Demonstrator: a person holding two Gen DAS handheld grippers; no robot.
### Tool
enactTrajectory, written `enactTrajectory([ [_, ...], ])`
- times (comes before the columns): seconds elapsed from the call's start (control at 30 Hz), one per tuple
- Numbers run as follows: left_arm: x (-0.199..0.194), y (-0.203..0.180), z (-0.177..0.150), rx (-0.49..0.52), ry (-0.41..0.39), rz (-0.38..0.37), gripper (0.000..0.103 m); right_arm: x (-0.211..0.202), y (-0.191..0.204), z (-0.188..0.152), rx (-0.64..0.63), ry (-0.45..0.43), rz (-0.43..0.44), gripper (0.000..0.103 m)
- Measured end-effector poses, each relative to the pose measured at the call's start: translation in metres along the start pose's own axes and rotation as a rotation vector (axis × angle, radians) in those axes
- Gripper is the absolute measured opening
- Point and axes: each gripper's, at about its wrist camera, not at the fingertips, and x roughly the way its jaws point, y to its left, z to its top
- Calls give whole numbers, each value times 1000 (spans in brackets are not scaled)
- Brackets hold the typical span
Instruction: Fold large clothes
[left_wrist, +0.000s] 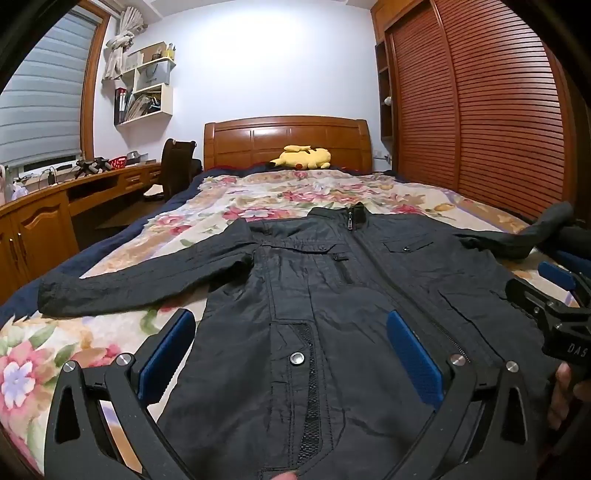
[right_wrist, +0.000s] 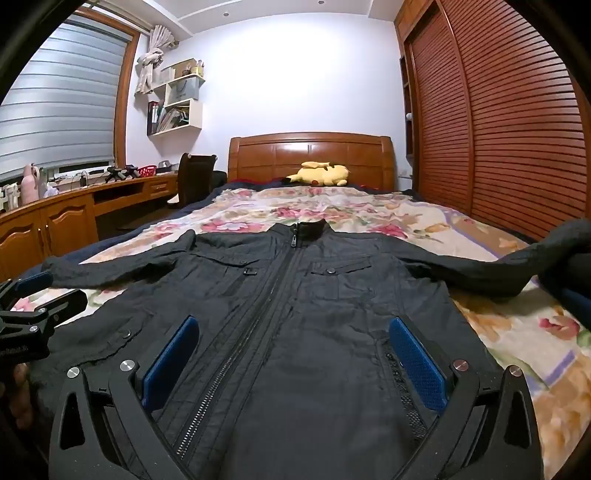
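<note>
On the floral bedspread a black jacket lies face up, zipped, collar toward the headboard, sleeves spread to either side. At the hem the left gripper hovers with jaws wide and nothing between them; its left pad sits over the jacket's edge, so a careless close could pinch bedspread along with cloth. Beside it the right gripper is equally wide and empty. Further right, the far sleeve lies bunched and raised near the bed's edge and might slide off or fold in crooked
</note>
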Motion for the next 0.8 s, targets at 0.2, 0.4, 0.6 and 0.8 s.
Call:
enactTrajectory([
  [0.2, -2, -3, 0, 29, -9, 11, 103, 2, 1, 0, -4, 6, -2, 103],
  [0.4, -4, -7, -2, 33, -22, 16, 103, 2, 1, 0, 5, -10, -6, 103],
  [0.6, -4, -8, -2, 33, -23, 17, 103, -1, -1, 0, 11, -16, -3, 103],
  [0.8, -4, -8, -1, 34, -23, 17, 103, -1, -2, -1, 12, -18, -4, 103],
])
